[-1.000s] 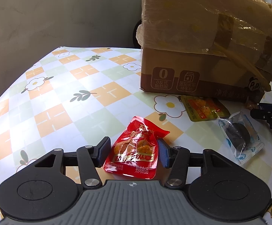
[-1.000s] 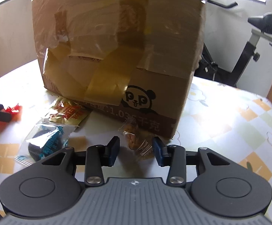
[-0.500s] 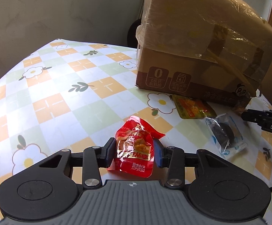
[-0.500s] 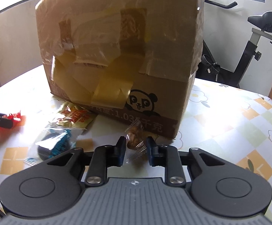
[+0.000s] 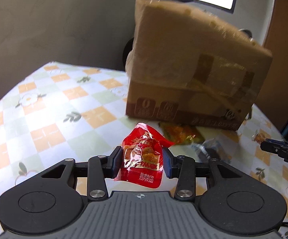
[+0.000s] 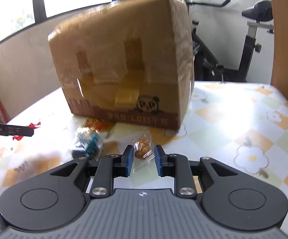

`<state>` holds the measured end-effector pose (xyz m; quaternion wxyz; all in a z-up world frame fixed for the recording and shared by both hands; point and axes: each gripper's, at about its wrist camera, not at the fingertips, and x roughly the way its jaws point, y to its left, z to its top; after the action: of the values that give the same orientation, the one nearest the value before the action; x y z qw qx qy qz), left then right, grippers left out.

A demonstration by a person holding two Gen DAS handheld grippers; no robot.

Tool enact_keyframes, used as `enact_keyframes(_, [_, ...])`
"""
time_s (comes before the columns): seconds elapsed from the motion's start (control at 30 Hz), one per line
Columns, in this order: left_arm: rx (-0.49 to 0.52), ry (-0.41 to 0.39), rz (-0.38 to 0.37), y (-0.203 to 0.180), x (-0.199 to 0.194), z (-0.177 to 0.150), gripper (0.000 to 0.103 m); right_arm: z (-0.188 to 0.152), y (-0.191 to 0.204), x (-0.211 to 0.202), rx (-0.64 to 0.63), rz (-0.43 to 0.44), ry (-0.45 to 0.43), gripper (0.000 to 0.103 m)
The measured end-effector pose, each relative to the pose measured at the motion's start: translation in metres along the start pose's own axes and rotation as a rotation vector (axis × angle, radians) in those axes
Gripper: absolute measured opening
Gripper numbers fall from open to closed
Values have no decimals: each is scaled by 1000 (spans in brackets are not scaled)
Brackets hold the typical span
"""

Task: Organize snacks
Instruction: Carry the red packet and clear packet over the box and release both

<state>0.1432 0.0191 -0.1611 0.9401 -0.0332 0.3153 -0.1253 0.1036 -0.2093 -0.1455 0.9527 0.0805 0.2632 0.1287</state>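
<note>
My left gripper (image 5: 142, 160) is shut on a red snack packet (image 5: 142, 157) and holds it above the table. My right gripper (image 6: 143, 159) is shut on a clear packet of brown nuts (image 6: 142, 149), also lifted. A taped cardboard box (image 5: 191, 69) stands ahead on the table; it also shows in the right wrist view (image 6: 128, 67). A yellow-orange packet (image 5: 180, 134) and a blue-and-clear packet with a dark cookie (image 6: 88, 141) lie on the table in front of the box. The right gripper's tip (image 5: 279, 149) shows at the right edge of the left wrist view.
The table has a checked flower-pattern cloth (image 5: 60, 107). An exercise bike (image 6: 243, 45) stands behind the table on the right. A wooden panel (image 6: 287, 39) is at the far right. A grey wall (image 5: 54, 25) lies beyond the table's left edge.
Both grippers closed on their packets and lifted them off the table, pulling back from the box, which now looks smaller and lower.
</note>
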Motion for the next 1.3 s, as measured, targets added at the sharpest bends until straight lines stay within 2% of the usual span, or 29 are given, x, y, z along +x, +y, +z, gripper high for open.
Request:
enact_keyframes(0.13, [38,-101,-20,-10,-20,29,45,25,3,-23,-7,17,-93,25])
enact_keyframes(0.33, [93,-259,-76,-29,-50,90,46,87,2,-50,2,29,-272,25])
enact_keyframes(0.43, [137,-305,-96,-40,-54,119,46,120,0,-49,8,42,-317,25])
enact_keyframes(0.53, [159,-329,-106,-51,-47,145,46,148,2,-41,-1,24,-327,25])
enact_keyframes(0.67, [184,-323,-98,-67,-24,174,47,177,11,-18,-47,12,-303,25])
enact_keyframes(0.8, [174,-274,-59,-72,8,192,47,192,17,17,-62,4,-256,25])
enact_keyframes(0.93, [129,-229,-48,-71,30,195,47,194,21,46,-52,0,-206,25])
enact_keyframes(1.07, [139,-200,-35,-72,44,194,47,192,24,65,-63,-11,-169,25])
enact_keyframes(1.3, [154,-175,-18,-66,52,193,55,191,22,76,-39,-30,-139,27])
